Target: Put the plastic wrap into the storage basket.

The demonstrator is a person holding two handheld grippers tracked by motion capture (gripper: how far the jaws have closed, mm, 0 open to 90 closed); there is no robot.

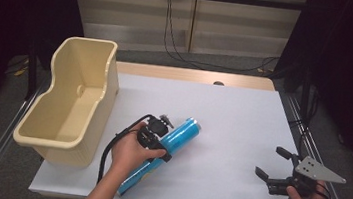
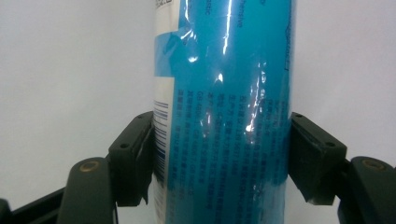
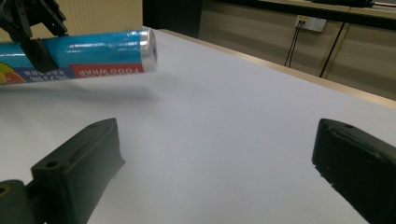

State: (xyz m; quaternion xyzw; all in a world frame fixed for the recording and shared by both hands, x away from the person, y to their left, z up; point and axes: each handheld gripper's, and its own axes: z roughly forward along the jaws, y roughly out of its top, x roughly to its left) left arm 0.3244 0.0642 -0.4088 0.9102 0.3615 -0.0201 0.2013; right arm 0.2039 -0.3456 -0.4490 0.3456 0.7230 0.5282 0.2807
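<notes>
Meanwhile, left tongs (image 1: 159, 139) clamped on blue food-wrap roll (image 1: 172, 140), right tongs (image 1: 274, 167) wide, beige bin (image 1: 100, 53) bare inside.

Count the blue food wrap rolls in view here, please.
1. The blue food wrap roll lies slanted near the middle of the white table, clamped by the left gripper. The beige bin at the left looks empty, though its near corner is hidden.
</notes>
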